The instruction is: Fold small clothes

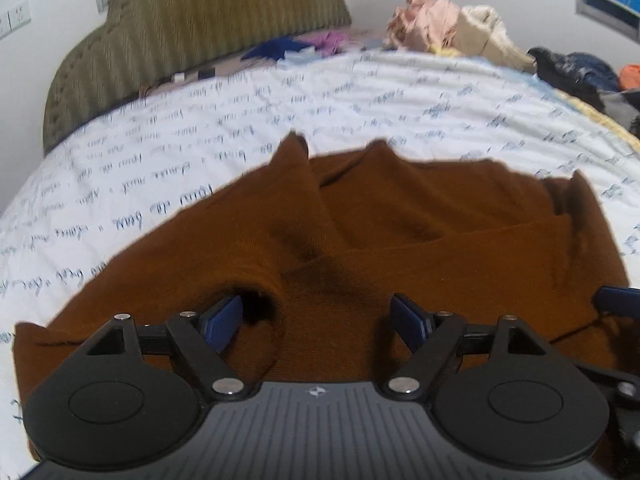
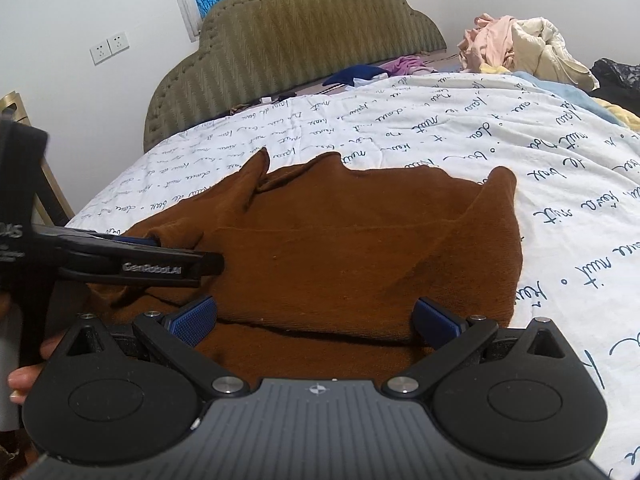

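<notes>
A brown garment (image 1: 400,216) lies partly folded on the white bed cover with blue script (image 1: 240,120); it also shows in the right wrist view (image 2: 340,240). My left gripper (image 1: 316,324) is open, low over the garment's near part, its left pad (image 1: 222,320) beside a raised fold. My right gripper (image 2: 316,320) is open over the garment's near folded edge. In the right wrist view the left gripper (image 2: 160,264) shows from the side at the garment's left edge. A blue fingertip of the right gripper (image 1: 616,300) shows at the right edge of the left wrist view.
An olive padded headboard (image 2: 300,32) stands at the bed's far end. A heap of pink and cream clothes (image 2: 516,44) and dark clothes (image 1: 576,68) sit at the far right. Blue and purple items (image 2: 372,70) lie by the headboard. Wall sockets (image 2: 109,48) are on the left.
</notes>
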Tool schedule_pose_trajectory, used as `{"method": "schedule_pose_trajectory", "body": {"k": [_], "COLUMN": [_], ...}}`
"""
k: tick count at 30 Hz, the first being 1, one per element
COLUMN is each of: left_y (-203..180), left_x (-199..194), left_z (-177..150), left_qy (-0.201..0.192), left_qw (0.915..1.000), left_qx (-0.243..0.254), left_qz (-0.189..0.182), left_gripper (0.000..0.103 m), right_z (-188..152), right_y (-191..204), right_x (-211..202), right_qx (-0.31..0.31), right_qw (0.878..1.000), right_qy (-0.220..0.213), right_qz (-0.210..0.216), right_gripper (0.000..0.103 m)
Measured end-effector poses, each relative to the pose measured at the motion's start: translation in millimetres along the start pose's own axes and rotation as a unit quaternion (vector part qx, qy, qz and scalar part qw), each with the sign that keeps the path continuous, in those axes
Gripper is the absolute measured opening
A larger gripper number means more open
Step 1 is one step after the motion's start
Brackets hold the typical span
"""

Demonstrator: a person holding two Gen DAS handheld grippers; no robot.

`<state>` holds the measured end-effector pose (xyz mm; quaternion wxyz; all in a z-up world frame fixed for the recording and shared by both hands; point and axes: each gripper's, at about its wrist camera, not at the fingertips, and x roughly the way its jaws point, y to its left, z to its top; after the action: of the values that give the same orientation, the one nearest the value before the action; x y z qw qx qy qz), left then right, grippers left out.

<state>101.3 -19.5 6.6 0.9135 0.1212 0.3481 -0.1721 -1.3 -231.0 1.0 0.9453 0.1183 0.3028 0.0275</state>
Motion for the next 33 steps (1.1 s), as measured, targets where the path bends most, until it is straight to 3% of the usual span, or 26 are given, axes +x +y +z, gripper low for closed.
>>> {"method": "schedule_pose_trajectory", "body": {"k": [4, 9, 12, 13, 16, 19, 23, 26, 28, 30, 33], "left_y": [14.5, 25.0, 30.5, 29.5, 35.1, 62.3, 112.2, 126.7, 131.8, 136.6, 137.4], "left_x": [-24.6, -52.9, -61.1, -63.9, -70.5, -59.8, -24.7, 12.1, 27.1, 31.9, 40.5], "left_z": [0.9, -7.0, -13.1, -14.5, -16.8, -10.4, -17.0, -25.2, -26.5, -26.9, -30.4], "left_qy": [-0.033, -0.074, -0.097, -0.109, -0.173, -0.179, -0.128, -0.06, -0.026, -0.017, 0.003], "left_qw": [0.9991, 0.9956, 0.989, 0.9878, 0.9845, 0.9782, 0.9578, 0.9451, 0.9421, 0.9444, 0.9447], "left_qx": [-0.019, 0.007, 0.029, 0.039, 0.027, -0.058, -0.203, -0.211, -0.211, -0.226, -0.226], "left_qz": [-0.015, -0.058, -0.108, -0.104, -0.003, 0.087, 0.158, 0.242, 0.259, 0.239, 0.238], "left_gripper": [0.082, 0.088, 0.089, 0.089, 0.091, 0.092, 0.092, 0.092, 0.092, 0.092, 0.092], "right_z": [2.3, 6.1, 7.1, 7.0, 7.7, 13.5, 23.2, 25.6, 24.1, 21.5, 24.0], "right_y": [3.7, 8.4, 14.6, 16.8, 22.1, 31.8, 62.9, 97.0, 120.8, 142.6, 169.2], "right_x": [-1.2, 3.3, 7.2, 7.8, 10.0, 9.8, 17.6, 30.7, 43.2, 58.4, 85.0], "right_qx": [-0.01, -0.018, -0.025, -0.027, -0.036, -0.061, -0.141, -0.217, -0.269, -0.312, -0.337], "right_qw": [1.0, 1.0, 1.0, 1.0, 0.999, 0.998, 0.99, 0.976, 0.963, 0.95, 0.941], "right_qy": [-0.003, -0.003, 0.001, 0.002, 0.005, -0.001, -0.003, -0.002, -0.004, -0.009, -0.003], "right_qz": [-0.005, -0.006, -0.004, -0.003, -0.005, -0.01, -0.02, -0.007, 0.0, 0.002, 0.007], "right_gripper": [0.103, 0.103, 0.103, 0.103, 0.103, 0.103, 0.103, 0.103, 0.103, 0.103, 0.103]}}
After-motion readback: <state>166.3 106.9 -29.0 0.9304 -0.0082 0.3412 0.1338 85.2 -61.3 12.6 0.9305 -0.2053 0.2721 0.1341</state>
